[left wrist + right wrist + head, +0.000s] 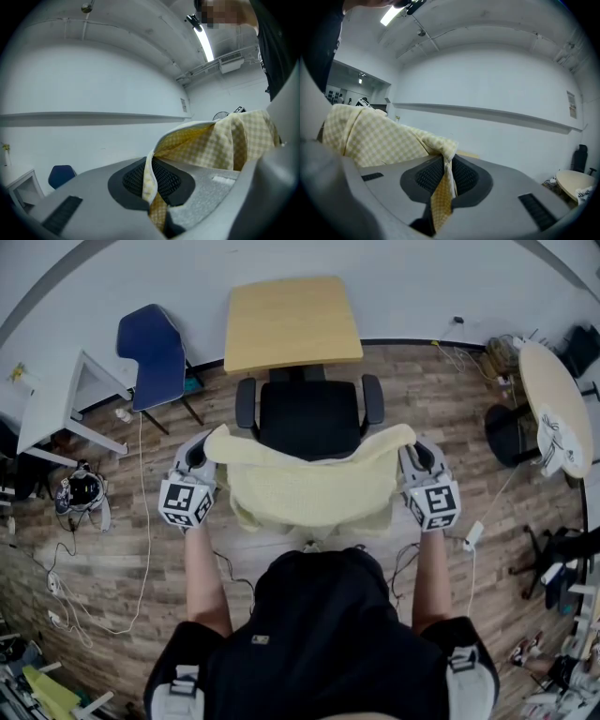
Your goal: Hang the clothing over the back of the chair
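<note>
Fingers (pixel 127 180) of left gripper (pixel 152 185) and right gripper (pixel 443 180) pinch yellow clothing (pixel 309 488).

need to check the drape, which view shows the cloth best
Head view: the whole yellow cloth is seen, spread wide at the chair's back. Each gripper view shows only a checked corner of it between the jaws, the rest trailing off to the side.

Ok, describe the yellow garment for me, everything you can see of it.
The garment is pale yellow with a fine check and looks like soft woven cloth. It is spread wide between the left gripper and the right gripper, each shut on an upper corner. The rest hangs in loose folds at the near side of the black chair. Whether it already rests on the backrest can't be told.
</note>
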{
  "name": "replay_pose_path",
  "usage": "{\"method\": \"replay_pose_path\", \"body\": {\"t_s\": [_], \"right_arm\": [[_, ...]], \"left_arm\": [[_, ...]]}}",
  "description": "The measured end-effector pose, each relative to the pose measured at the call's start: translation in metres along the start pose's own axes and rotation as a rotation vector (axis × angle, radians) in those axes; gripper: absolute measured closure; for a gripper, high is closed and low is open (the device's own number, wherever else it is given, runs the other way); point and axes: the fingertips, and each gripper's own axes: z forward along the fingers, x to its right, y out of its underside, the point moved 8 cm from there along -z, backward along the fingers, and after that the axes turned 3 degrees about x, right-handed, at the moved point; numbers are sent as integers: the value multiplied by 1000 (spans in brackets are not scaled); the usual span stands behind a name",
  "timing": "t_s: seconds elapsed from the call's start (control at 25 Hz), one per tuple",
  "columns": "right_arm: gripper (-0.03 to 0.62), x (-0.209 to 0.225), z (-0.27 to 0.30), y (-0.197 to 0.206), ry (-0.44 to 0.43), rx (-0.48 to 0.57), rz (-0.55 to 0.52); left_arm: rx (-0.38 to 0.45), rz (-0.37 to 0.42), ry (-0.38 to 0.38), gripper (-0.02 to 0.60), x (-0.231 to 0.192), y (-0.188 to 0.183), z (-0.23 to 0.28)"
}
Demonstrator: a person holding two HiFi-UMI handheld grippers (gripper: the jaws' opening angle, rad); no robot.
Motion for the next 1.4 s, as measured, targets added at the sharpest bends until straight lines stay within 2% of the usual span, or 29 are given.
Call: {"method": "replay_pose_path", "body": {"t_s": [0.2,0.36,0.52,0.76,0.96,1.04,1.24,1.4], "right_arm": [[530,0,-10,8,-1,-4,1],[522,-7,-17,13,-13,-47,2],[510,-16,-28,20,-3,-108,-23],[507,-17,-46,36,27,-101,3],[507,-20,-58,49,31,-99,13],[503,-20,-65,53,30,-109,17],[503,-18,-86,61,12,-147,25],[533,-12,-95,68,-25,-141,30]], "left_arm": [[-62,20,8,569,8,11,-7],[-98,39,5,548,13,19,-13],[-104,24,7,538,13,26,-25],[-96,-14,7,525,23,36,-42],[-102,-12,7,525,35,40,-52],[-104,-13,-11,525,41,41,-57],[-105,-32,-118,515,53,41,-78],[-102,-67,-151,517,68,39,-93]]}}
